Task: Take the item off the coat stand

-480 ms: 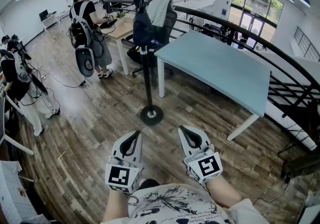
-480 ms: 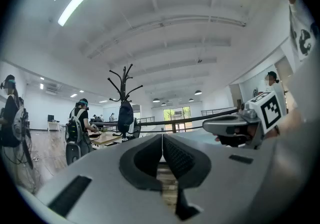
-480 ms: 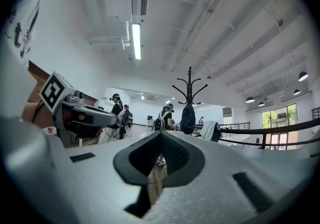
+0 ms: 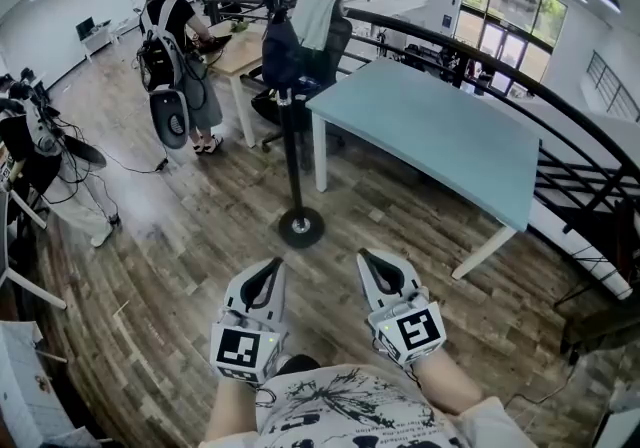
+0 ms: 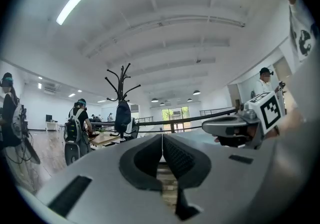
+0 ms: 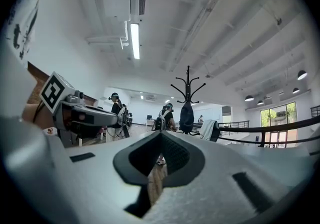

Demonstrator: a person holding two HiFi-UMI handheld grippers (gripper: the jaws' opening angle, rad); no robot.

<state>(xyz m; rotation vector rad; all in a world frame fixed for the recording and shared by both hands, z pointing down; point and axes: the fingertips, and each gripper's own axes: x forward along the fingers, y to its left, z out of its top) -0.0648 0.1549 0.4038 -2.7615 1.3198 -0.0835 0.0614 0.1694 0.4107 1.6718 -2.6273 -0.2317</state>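
A wide office hall with a wooden floor point(image 4: 180, 236) lies below the person. Nearest, both grippers are held level, close to the body and side by side. The left gripper point(image 4: 268, 271) has its fingers point(image 5: 180, 158) pressed together with nothing between them. The right gripper point(image 4: 375, 271) is the same: its fingers point(image 6: 172, 153) are closed and empty.

Ahead, well apart from both grippers, stands the coat stand point(image 4: 291, 156) on its round base. A dark bag point(image 4: 283, 56) hangs high on it, close against the pole; this seems to be the item to take. A light-blue table point(image 4: 440, 136) is just beside the stand on the right. Farther away on the left, a person point(image 4: 172, 36) with a backpack stands at another table.

The step in hand, as I judge it, is the approach. To do it well, walk straight to the stand, raise one gripper to the bag's height and spread its fingers before arriving. Grip the strap or the top of the bag, then lift up first, so it comes free of the hook without pulling the stand over.
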